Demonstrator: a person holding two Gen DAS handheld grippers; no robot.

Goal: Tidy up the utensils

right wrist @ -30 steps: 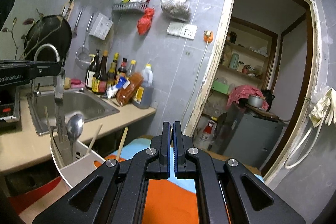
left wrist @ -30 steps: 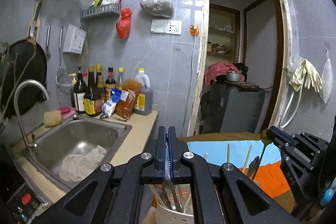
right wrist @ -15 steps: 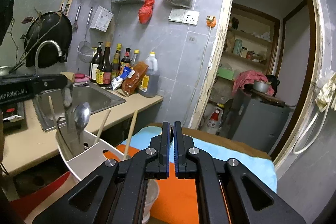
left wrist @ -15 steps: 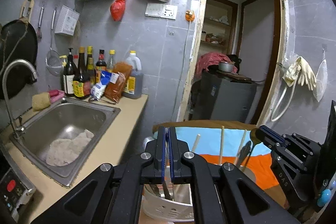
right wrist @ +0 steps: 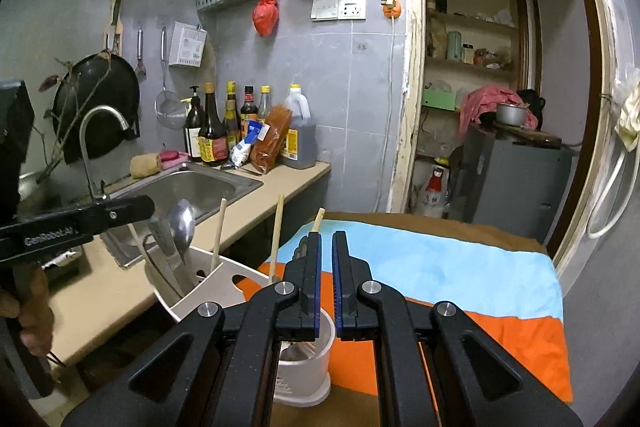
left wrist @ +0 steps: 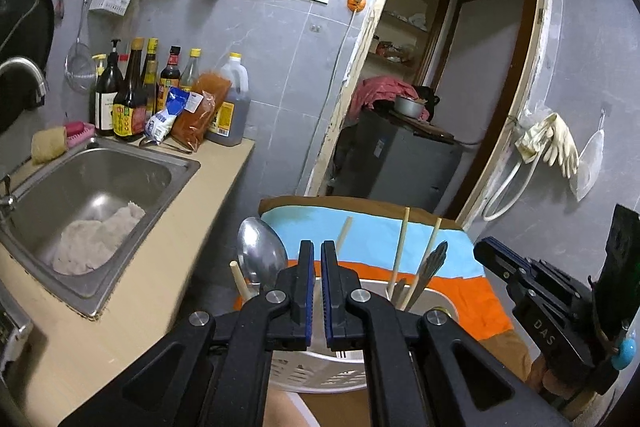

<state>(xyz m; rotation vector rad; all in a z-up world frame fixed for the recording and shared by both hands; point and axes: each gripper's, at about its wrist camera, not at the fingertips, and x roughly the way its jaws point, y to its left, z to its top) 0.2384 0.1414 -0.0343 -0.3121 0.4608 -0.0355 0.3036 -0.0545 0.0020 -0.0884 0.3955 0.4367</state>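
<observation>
A white utensil holder (right wrist: 218, 289) stands on the striped cloth and holds a metal spoon (right wrist: 182, 223), a knife (right wrist: 166, 251) and wooden chopsticks (right wrist: 276, 235). It also shows in the left wrist view (left wrist: 316, 373), with the spoon (left wrist: 260, 255) and chopsticks (left wrist: 402, 247). My left gripper (left wrist: 315, 259) is slightly open and empty just above the holder. My right gripper (right wrist: 326, 251) is slightly open and empty above a small white cup (right wrist: 310, 359). Each gripper shows in the other's view: the left (right wrist: 80, 223), the right (left wrist: 532, 291).
A steel sink (left wrist: 84, 195) with a rag lies left, on a beige counter (left wrist: 168, 283). Sauce bottles (right wrist: 224, 131) stand at the wall. The table cloth (right wrist: 460, 279) is blue and orange. An open doorway (right wrist: 492, 87) is behind it.
My left gripper has let go of the knife, which now stands in the holder, and has opened a little. The right gripper has also opened slightly. Both views have tilted down toward the table.
</observation>
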